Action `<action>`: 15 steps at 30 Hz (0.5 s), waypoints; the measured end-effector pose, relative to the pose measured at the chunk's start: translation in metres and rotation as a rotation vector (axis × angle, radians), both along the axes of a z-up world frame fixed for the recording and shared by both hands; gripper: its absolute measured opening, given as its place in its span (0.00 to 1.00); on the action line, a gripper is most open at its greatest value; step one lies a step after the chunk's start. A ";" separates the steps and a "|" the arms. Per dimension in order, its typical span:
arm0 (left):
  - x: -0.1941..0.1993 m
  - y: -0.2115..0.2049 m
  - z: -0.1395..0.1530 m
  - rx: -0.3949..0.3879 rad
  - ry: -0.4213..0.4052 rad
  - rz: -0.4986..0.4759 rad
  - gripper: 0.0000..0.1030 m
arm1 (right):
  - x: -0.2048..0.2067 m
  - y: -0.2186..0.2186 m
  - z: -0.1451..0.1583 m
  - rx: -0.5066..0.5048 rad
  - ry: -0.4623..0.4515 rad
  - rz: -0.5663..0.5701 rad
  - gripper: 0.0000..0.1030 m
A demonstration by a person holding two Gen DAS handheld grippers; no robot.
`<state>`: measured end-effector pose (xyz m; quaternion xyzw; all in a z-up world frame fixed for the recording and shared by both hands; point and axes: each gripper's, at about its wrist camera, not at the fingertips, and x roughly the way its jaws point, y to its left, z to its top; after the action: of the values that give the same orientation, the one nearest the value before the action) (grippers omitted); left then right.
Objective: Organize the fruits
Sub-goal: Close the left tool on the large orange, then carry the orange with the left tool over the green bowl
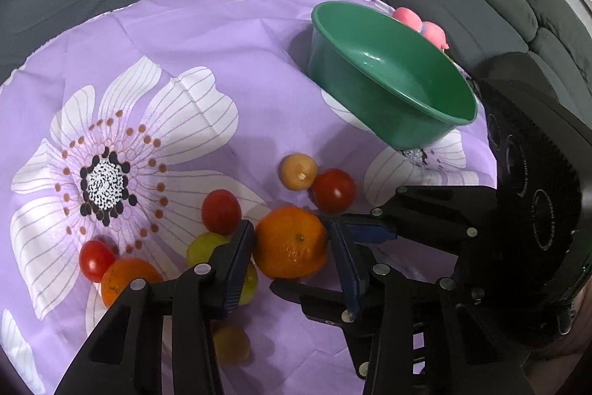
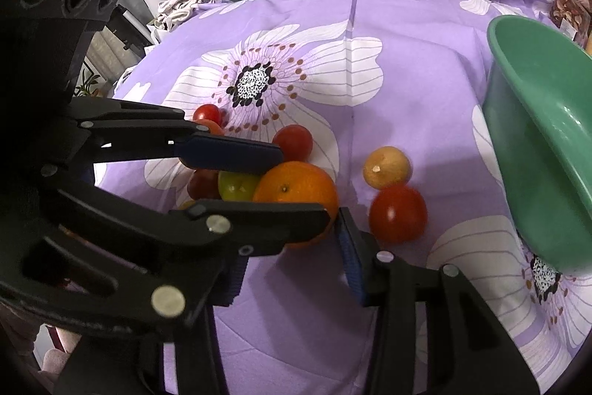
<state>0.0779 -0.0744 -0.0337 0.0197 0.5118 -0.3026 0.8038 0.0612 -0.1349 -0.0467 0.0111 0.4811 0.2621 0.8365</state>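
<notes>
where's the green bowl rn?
The green bowl sits empty on the purple floral cloth, upper right in the left wrist view and at the right edge of the right wrist view, beyond the yellowish fruit and red tomato.

Green bowl (image 1: pixel 388 87): glossy smooth plastic. Floral cloth (image 1: pixel 185 62): matt woven fabric. Tomato (image 2: pixel 397 213): shiny skin. Orange (image 1: pixel 290 241): dimpled peel.

The large orange (image 1: pixel 290 241), round and glossy with its stem dimple facing up, sits between two blue gripper pads. Just beyond it lie a red tomato (image 1: pixel 333 189) and a yellowish fruit (image 1: pixel 298 171), touching. A second tomato (image 1: pixel 221 211) and a green fruit (image 1: pixel 203 247) sit beside the orange; further off, another tomato (image 1: pixel 95 260) touches a smaller orange (image 1: pixel 125 278). The green bowl (image 1: pixel 392 76) stands empty, well beyond.
</notes>
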 end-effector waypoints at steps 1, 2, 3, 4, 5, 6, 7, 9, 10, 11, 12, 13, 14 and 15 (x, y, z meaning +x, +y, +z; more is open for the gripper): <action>-0.001 0.000 0.001 0.002 -0.006 -0.001 0.41 | -0.001 -0.001 0.003 0.006 -0.007 -0.003 0.43; -0.003 -0.001 0.004 0.004 -0.017 -0.004 0.41 | -0.002 -0.002 0.005 0.011 -0.014 -0.006 0.43; -0.003 -0.001 0.005 0.003 -0.023 -0.005 0.41 | -0.002 -0.003 0.007 0.013 -0.020 -0.008 0.43; -0.004 -0.002 0.008 0.001 -0.031 -0.004 0.41 | -0.003 -0.004 0.010 0.015 -0.028 -0.011 0.43; -0.005 -0.002 0.011 0.001 -0.039 -0.005 0.41 | -0.005 -0.005 0.013 0.016 -0.038 -0.014 0.43; -0.005 -0.003 0.015 0.002 -0.049 -0.006 0.41 | -0.006 -0.006 0.016 0.017 -0.048 -0.016 0.43; -0.006 -0.004 0.019 0.002 -0.060 -0.009 0.41 | -0.007 -0.008 0.020 0.020 -0.059 -0.020 0.43; -0.007 -0.006 0.026 0.002 -0.077 -0.013 0.41 | -0.009 -0.012 0.028 0.029 -0.079 -0.028 0.43; -0.008 -0.008 0.031 0.002 -0.089 -0.018 0.41 | -0.010 -0.013 0.031 0.032 -0.088 -0.032 0.43; -0.008 -0.009 0.036 0.001 -0.099 -0.020 0.41 | -0.011 -0.015 0.034 0.035 -0.097 -0.036 0.43; -0.009 -0.010 0.039 0.000 -0.106 -0.022 0.41 | -0.011 -0.017 0.037 0.038 -0.106 -0.040 0.43; -0.009 -0.012 0.044 -0.002 -0.118 -0.026 0.41 | -0.012 -0.021 0.042 0.042 -0.118 -0.046 0.43; -0.009 -0.014 0.047 -0.003 -0.122 -0.028 0.41 | -0.013 -0.023 0.045 0.043 -0.126 -0.049 0.43; -0.009 -0.017 0.050 -0.003 -0.131 -0.032 0.41 | -0.014 -0.025 0.049 0.045 -0.137 -0.055 0.43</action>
<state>0.0692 -0.0915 0.0168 0.0465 0.4572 -0.3144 0.8306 0.0477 -0.1602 0.0019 0.0251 0.4162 0.2501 0.8738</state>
